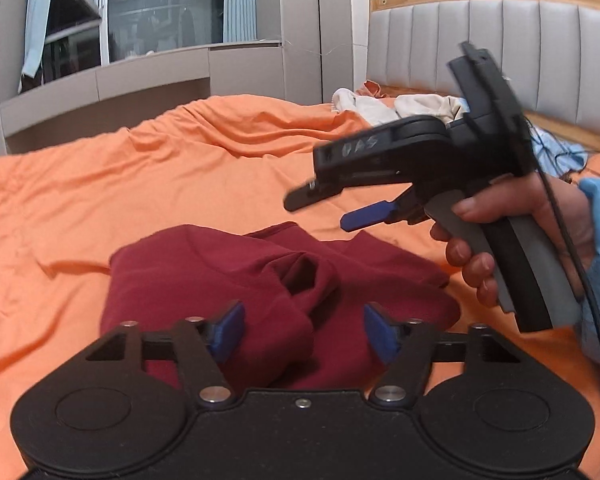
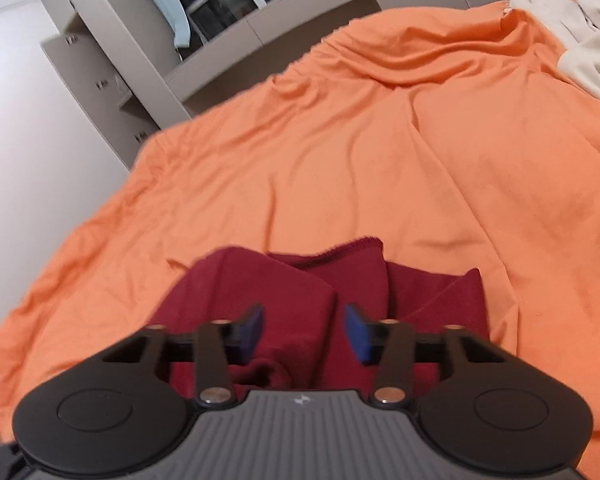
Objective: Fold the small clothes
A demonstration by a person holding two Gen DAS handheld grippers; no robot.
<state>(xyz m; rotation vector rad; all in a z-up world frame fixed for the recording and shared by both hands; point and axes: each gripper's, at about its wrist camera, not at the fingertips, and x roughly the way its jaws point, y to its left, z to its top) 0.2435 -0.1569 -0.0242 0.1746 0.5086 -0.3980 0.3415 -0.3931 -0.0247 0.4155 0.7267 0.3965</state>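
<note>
Maroon garment (image 1: 228,276) crumpled on orange bedsheet (image 1: 140,184).

I see even, warm indoor light, fairly bright. Ceiling lamp reflected as glare spot in dark window (image 1: 140,12). Soft shadows under red cloth (image 1: 260,280) folds. Right gripper (image 1: 320,210) smeared by motion blur in left view. Right view soft overall. Fisheye bends headboard (image 1: 500,40), dark vignette in corners.
</note>
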